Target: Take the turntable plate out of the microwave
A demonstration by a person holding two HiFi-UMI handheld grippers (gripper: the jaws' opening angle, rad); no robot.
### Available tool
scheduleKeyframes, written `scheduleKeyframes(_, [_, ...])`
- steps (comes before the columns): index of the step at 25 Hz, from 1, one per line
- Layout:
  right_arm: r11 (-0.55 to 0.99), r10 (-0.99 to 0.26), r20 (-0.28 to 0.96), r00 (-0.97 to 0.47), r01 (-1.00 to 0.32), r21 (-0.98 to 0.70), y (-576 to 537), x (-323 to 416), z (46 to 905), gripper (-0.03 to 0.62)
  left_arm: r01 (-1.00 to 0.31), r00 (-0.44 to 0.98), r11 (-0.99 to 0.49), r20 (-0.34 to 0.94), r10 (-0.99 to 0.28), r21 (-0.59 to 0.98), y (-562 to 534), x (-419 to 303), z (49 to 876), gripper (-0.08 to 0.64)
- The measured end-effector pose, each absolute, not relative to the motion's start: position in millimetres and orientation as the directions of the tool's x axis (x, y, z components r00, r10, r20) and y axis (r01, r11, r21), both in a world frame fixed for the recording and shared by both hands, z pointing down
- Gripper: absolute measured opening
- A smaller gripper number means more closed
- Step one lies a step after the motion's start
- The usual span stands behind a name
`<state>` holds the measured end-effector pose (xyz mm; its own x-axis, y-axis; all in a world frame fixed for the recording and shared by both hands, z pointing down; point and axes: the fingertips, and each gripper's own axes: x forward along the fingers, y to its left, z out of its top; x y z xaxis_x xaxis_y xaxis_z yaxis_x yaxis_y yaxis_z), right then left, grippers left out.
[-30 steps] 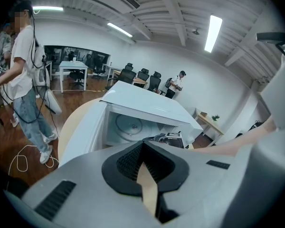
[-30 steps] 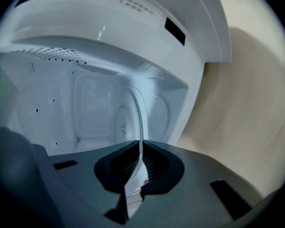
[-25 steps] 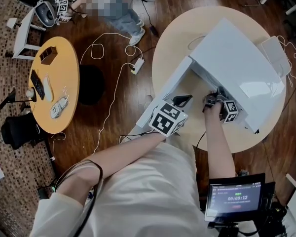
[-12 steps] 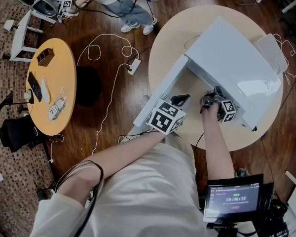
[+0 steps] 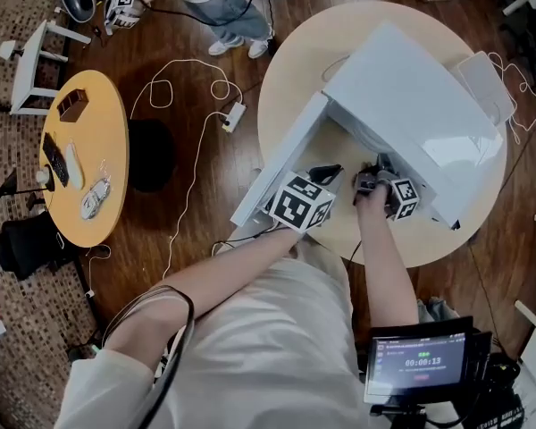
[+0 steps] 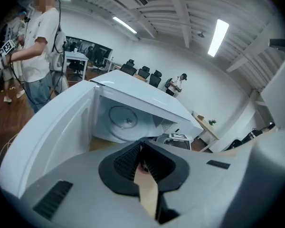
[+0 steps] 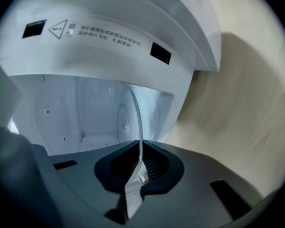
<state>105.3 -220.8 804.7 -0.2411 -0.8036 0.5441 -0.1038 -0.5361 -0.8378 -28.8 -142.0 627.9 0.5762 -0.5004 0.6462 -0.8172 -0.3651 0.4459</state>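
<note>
**Right gripper clamped on the microwave's glass plate**

A white microwave (image 5: 420, 105) stands on a round table (image 5: 295, 70), with its door (image 5: 281, 172) swung open on the left. The left gripper (image 5: 326, 175) sits just in front of the microwave's opening, jaws closed on nothing. The right gripper (image 5: 368, 179) is at the microwave's mouth, jaws pinching the rim of the turntable plate (image 7: 128, 122), which is tilted inside the microwave.

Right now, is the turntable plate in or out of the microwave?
In. The turntable plate sits within the open microwave cavity, and the right tongs are shut on its near rim.
</note>
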Motion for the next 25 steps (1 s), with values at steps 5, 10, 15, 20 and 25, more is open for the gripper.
scheduleKeyframes(5, [-0.531, -0.802, 0.540, -0.256, -0.107, -0.840, -217, 106, 803, 0.025, -0.803, 0.594, -0.326, 0.630, -0.500, 0.498, -149, -15, 646, 0.011])
scheduleKeyframes(10, [-0.523, -0.806, 0.528, -0.267, -0.096, -0.847, -213, 104, 801, 0.025, -0.800, 0.578, -0.206, 0.632, -0.517, 0.563, -164, -20, 679, 0.027])
scheduleKeyframes(15, [-0.519, -0.808, 0.520, -0.278, -0.083, -0.850, -210, 104, 803, 0.025, -0.803, 0.543, -0.099, 0.654, -0.527, 0.587, -180, -30, 716, 0.037])
scheduleKeyframes(20, [-0.512, -0.815, 0.508, -0.278, -0.063, -0.857, -210, 101, 800, 0.025, -0.771, 0.580, -0.087, 0.640, -0.504, 0.631, -190, -16, 738, 0.055])
scheduleKeyframes(25, [-0.529, -0.804, 0.520, -0.290, -0.052, -0.847, -200, 98, 806, 0.025, -0.754, 0.598, -0.069, 0.639, -0.483, 0.653, -196, -10, 752, 0.062])
